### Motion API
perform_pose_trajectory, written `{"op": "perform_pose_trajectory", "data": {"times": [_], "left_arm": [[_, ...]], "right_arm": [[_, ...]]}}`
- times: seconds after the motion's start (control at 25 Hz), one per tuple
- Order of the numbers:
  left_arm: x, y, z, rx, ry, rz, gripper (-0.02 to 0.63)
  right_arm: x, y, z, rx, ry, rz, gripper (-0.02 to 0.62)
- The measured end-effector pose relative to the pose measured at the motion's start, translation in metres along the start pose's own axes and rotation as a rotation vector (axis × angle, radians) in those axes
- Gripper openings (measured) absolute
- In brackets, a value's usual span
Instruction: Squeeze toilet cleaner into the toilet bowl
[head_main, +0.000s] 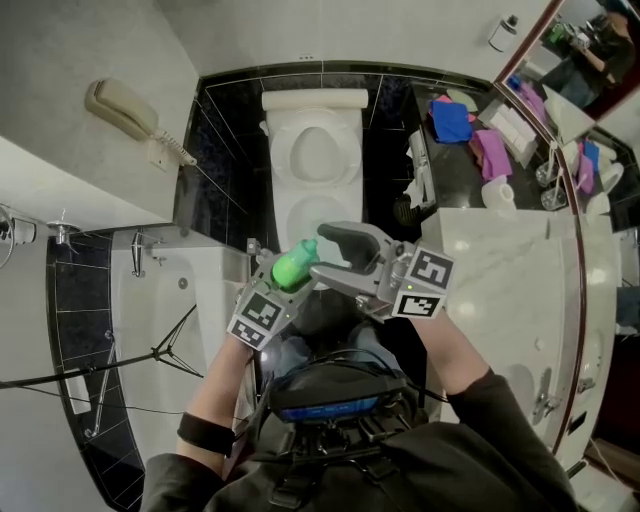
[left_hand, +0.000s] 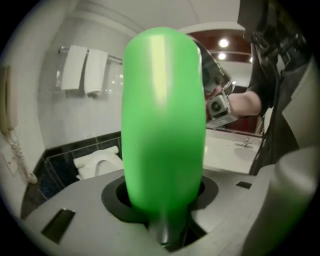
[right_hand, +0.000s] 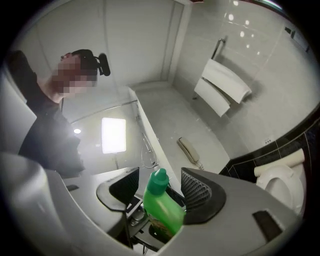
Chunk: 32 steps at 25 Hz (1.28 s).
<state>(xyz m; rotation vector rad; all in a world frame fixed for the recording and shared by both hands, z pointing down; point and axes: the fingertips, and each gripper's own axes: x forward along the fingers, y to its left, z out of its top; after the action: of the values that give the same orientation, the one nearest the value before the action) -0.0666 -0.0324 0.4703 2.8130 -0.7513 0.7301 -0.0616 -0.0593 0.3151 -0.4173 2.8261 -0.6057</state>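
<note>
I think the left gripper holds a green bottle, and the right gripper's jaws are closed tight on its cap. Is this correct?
Not quite. The right gripper view shows the right gripper open: its pads stand apart on either side of the green bottle and do not press on the cap. The left gripper does hold the bottle.

Head view steeply down from above; gripper views close-in; all share toilet (head_main: 316, 150).
</note>
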Motion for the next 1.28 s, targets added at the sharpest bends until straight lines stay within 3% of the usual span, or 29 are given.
{"op": "perform_pose_trajectory", "data": {"times": [0.2, 0.32, 0.52, 0.64, 0.8, 1.0, 1.12, 1.28], "left_arm": [[-0.006, -0.038, 0.006, -0.084, -0.030, -0.288, 0.192], [-0.013, -0.056, 0.016, -0.146, -0.065, -0.434, 0.192], [-0.019, -0.074, 0.019, -0.100, -0.034, -0.553, 0.192], [-0.020, -0.082, 0.021, -0.092, -0.023, -0.591, 0.192], [-0.018, -0.084, 0.019, -0.090, -0.024, -0.602, 0.192], [-0.016, -0.083, 0.020, -0.077, -0.023, -0.574, 0.192], [-0.010, -0.072, 0.018, -0.044, -0.004, -0.475, 0.192], [0.003, -0.041, 0.011, 0.045, 0.034, -0.233, 0.192]], "right_arm": [[-0.002, 0.017, 0.006, -0.143, 0.001, 0.132, 0.282], [-0.005, 0.034, 0.011, -0.124, 0.002, 0.217, 0.281], [-0.006, 0.043, 0.012, -0.130, 0.002, 0.275, 0.279], [-0.008, 0.048, 0.013, -0.128, -0.001, 0.306, 0.240], [-0.009, 0.052, 0.012, -0.127, 0.001, 0.315, 0.156], [-0.009, 0.043, 0.011, -0.136, -0.019, 0.288, 0.153], [-0.008, 0.036, 0.008, -0.085, -0.010, 0.253, 0.153], [-0.008, 0.021, 0.000, -0.019, 0.013, 0.175, 0.153]]}}
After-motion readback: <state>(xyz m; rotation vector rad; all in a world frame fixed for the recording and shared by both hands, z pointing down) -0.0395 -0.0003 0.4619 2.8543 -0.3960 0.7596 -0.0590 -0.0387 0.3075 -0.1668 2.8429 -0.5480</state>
